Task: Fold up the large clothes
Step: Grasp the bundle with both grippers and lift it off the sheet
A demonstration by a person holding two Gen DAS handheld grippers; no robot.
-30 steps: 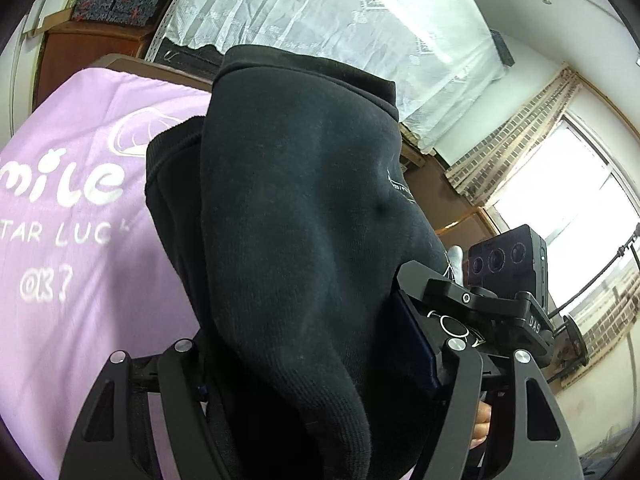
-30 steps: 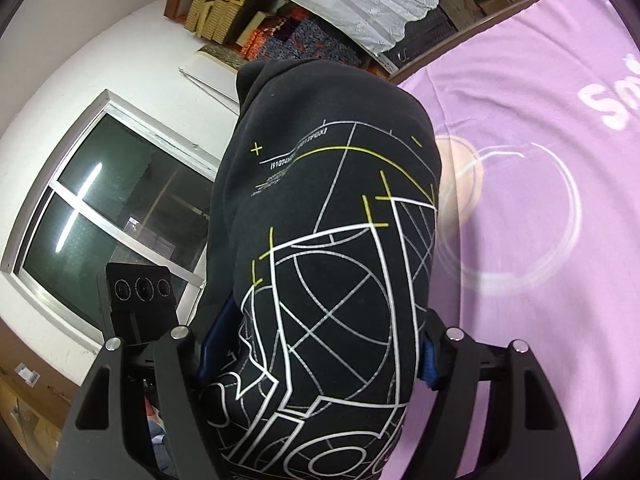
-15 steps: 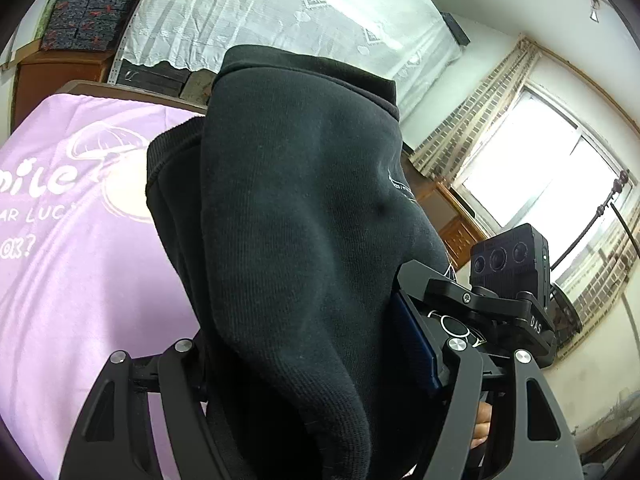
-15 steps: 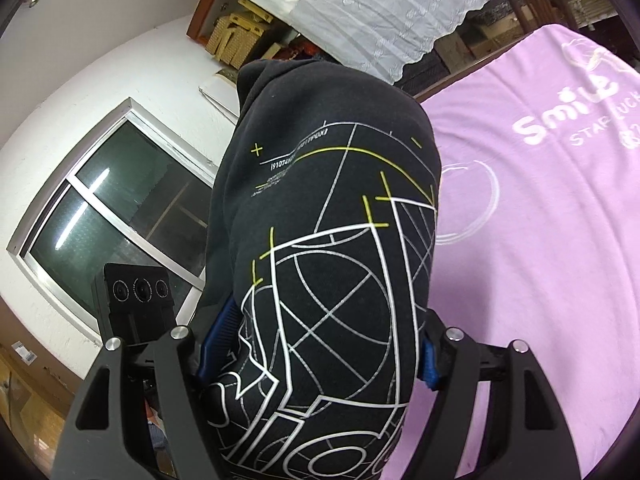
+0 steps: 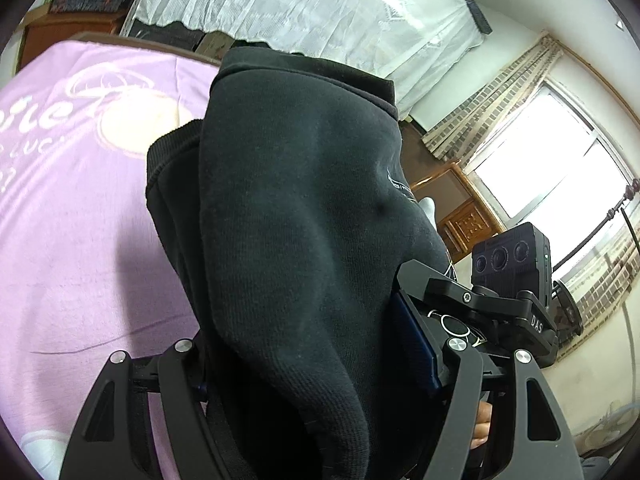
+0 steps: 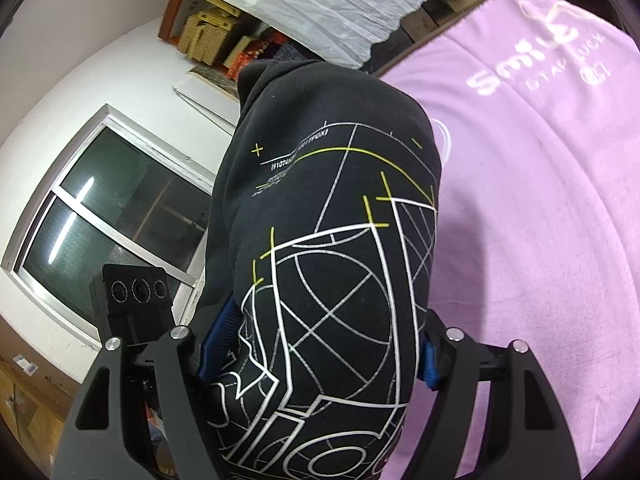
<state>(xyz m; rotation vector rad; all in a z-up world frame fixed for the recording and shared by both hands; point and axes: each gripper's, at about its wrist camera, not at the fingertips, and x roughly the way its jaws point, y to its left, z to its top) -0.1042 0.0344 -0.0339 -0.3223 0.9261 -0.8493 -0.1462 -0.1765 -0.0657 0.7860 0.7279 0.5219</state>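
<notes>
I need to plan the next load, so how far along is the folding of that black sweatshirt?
Done: the black sweatshirt looks already folded into a thick bundle, cuff tucked at its side. In hand: the left tool and right tool each clamp the bundle, lifted above the purple blanket. Left: setting it down and letting go; no other clothes are visible to judge.
</notes>
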